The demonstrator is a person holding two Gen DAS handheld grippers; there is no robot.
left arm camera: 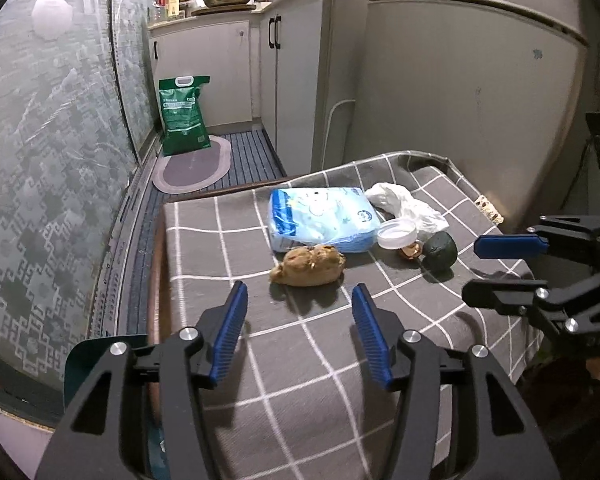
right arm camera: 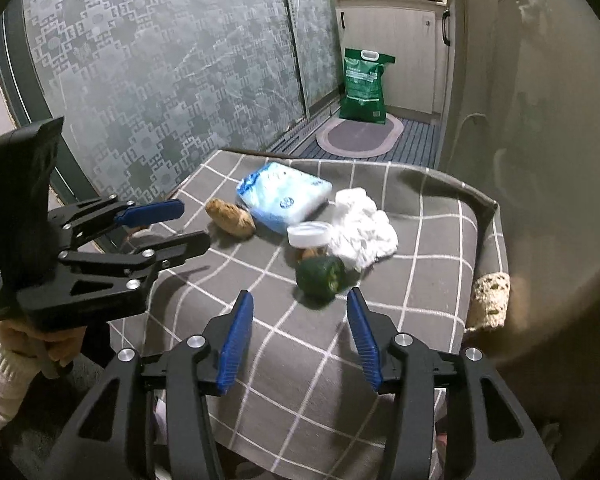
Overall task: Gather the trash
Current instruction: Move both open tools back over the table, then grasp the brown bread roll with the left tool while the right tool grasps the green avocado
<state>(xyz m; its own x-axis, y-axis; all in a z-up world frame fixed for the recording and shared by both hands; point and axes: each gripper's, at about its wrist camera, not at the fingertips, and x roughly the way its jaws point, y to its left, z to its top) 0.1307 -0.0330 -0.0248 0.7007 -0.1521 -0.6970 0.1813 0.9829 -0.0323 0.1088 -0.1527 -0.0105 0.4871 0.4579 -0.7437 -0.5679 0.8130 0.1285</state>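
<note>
A small heap of trash was gathered on a grey cloth with a white grid pattern (left arm camera: 308,360) that covered a table. A crumpled brown paper lump (left arm camera: 309,265) lay nearest the left side, just beside a flat pale-blue plastic pack with printed figures (left arm camera: 320,218). A round white plastic lid (left arm camera: 397,233) was tilted against the pack's right end, with a small brown scrap (left arm camera: 410,250) tucked beneath it. A dark green rounded piece of vegetable (right arm camera: 320,276) sat just beside the lid, and a crumpled white plastic bag (right arm camera: 360,232) was bunched behind it.

The left gripper (left arm camera: 300,330) was held over the cloth with its blue-padded jaws spread apart and nothing between them, the brown lump lying ahead of the gap, untouched. The right gripper (right arm camera: 300,334) was likewise held released, its jaws parted and bare, with the green piece just ahead of the fingertips and not in contact.

In the right wrist view a hand (right arm camera: 40,340) in a white knitted sleeve was seen around the left gripper's handle. Beyond the table a green sack with a white handle (left arm camera: 184,114) stood on a striped floor by an oval grey mat (left arm camera: 194,166), beside patterned frosted glass doors (left arm camera: 40,160) and pale cabinets (left arm camera: 292,60).
</note>
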